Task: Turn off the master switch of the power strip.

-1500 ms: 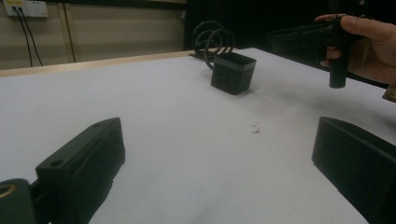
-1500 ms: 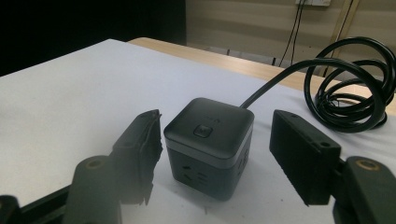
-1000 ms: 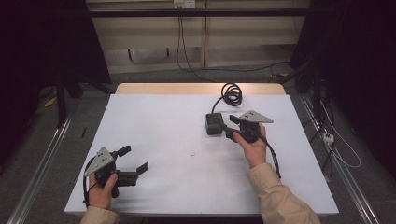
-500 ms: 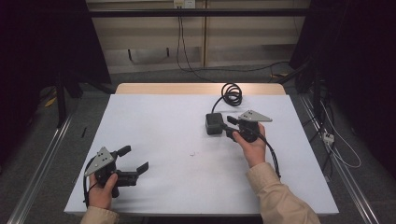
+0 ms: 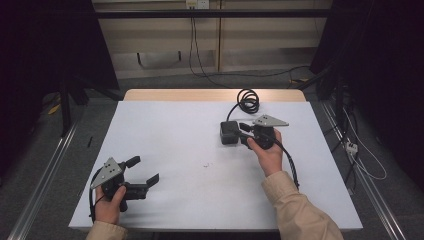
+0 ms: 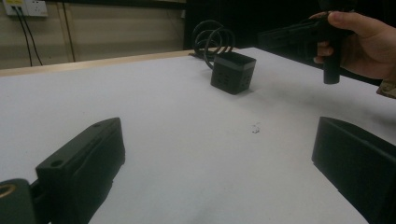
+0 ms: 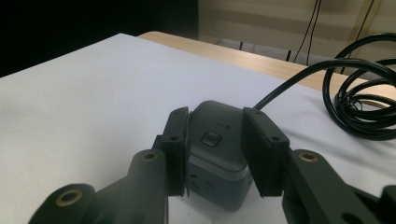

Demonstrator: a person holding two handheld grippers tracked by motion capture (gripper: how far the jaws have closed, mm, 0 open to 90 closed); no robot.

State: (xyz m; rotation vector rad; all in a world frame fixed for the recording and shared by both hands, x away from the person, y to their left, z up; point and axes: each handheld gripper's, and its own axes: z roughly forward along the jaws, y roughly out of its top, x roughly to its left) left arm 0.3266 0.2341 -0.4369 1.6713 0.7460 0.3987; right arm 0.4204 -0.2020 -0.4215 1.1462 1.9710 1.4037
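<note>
Right gripper view: fingers (image 7: 264, 149) clamp the grey cube (image 7: 217, 149); left gripper (image 5: 141, 170) fingers spread wide, empty.

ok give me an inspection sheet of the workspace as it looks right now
surface: white tabletop with a light wood strip along the far edge; mostly bare.
job's things: dark grey cube-shaped power adapter, button on top, standing on the table right of centre.
clutter: one tiny pale scrap near the middle.
grippers: right gripper has a jaw on each side of the adapter, apparently touching it; left gripper open, near the table's near left corner, holding nothing.
cables: adapter's black cord coiled behind it at the far edge; each gripper trails its own cable.
surroundings: dark room, grey floor with loose wires, wall socket on the far wall.
</note>
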